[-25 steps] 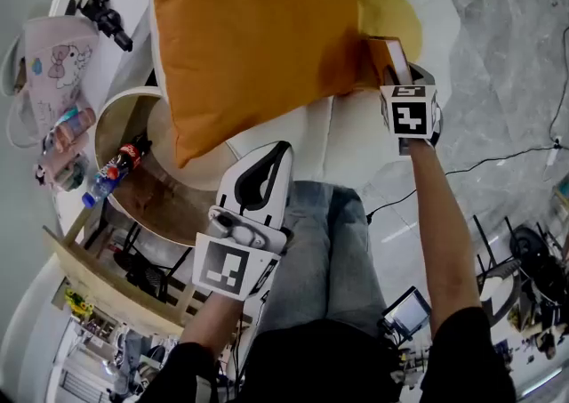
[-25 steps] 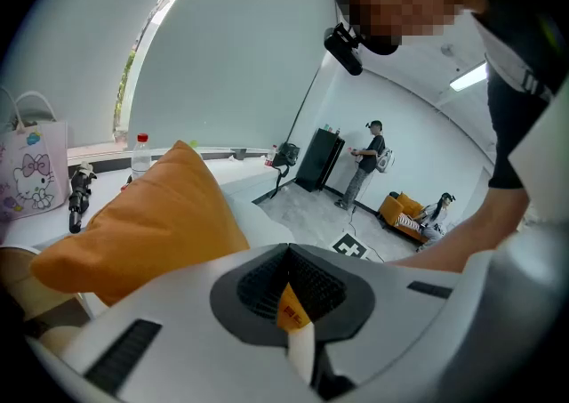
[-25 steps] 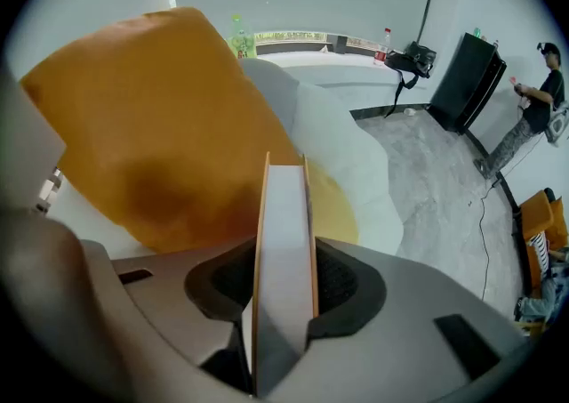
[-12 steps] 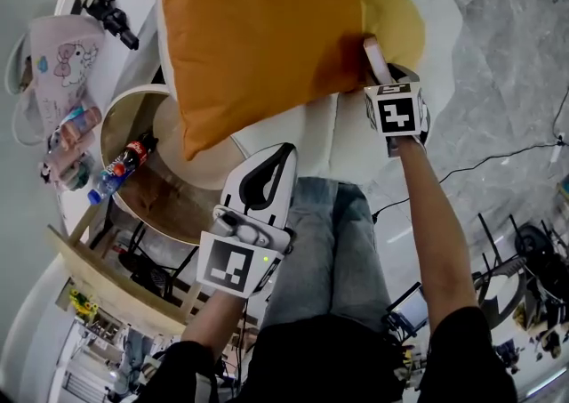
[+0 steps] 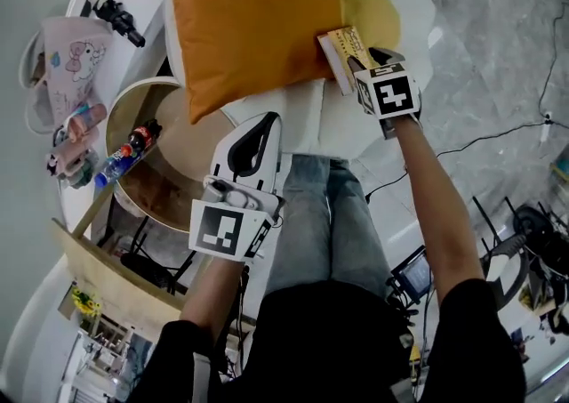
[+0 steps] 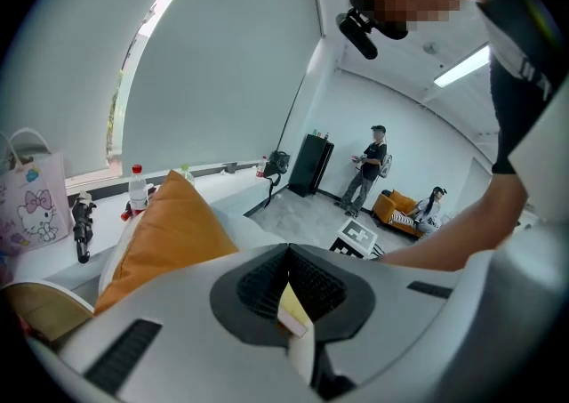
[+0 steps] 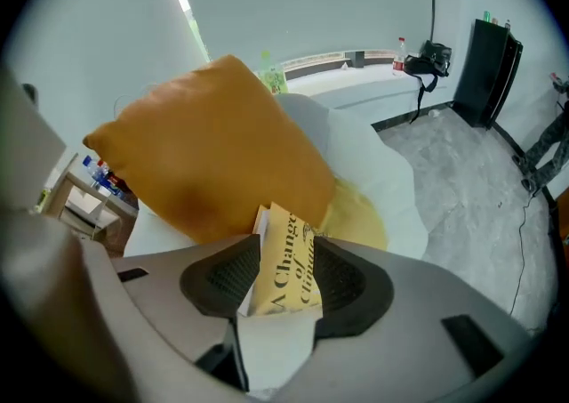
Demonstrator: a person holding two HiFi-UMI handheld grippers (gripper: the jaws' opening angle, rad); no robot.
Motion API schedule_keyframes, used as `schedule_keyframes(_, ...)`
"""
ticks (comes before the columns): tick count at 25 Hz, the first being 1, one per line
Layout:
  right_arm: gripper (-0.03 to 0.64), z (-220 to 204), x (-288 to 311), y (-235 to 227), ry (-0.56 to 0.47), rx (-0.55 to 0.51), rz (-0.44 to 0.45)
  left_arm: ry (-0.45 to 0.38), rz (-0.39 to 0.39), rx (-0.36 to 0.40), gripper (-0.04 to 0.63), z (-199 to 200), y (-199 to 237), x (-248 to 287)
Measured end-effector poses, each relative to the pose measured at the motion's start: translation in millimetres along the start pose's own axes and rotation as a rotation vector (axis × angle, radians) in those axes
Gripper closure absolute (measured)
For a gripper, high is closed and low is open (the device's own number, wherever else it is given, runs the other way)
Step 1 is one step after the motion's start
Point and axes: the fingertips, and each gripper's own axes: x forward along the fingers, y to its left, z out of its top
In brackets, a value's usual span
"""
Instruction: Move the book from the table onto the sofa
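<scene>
Book [image 5: 340,50] on the sofa [image 5: 311,116], upper centre, against orange cushion [image 5: 249,19]. Right gripper [image 5: 363,61] fingers have just been opening, book loose between them. Back straight out, no dragging. Left gripper [image 5: 264,121] fingers closed, idle.

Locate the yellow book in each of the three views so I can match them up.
Head view: book upper centre-right, against the orange cushion, just ahead of the right gripper.
Left gripper view: not clearly visible; a yellow sliver in the jaw gap may be it.
Right gripper view: low centre, between the jaws, which have just been opening.
Shared landmark: the orange cushion, in all three.
</scene>
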Motion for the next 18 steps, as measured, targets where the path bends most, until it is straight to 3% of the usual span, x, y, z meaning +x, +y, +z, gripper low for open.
schedule_keyframes(8,0.485,53.0,-164.3,1.0,-0.213,-0.192,-0.011,-0.067,-0.003,0.087,0.589,55.7,-41.4,-46.9)
schedule_keyframes(13,0.583,80.7,-304.1,-2.9,-0.422,-0.231,-0.084,-0.138,-0.006,0.146,0.589,102.6,-86.1,-82.1)
schedule_keyframes(18,0.598,67.2,-421.9,6.0,-0.589,-0.243,-0.153,-0.245,0.0,0.183,0.589,147.0,-131.6,-119.6)
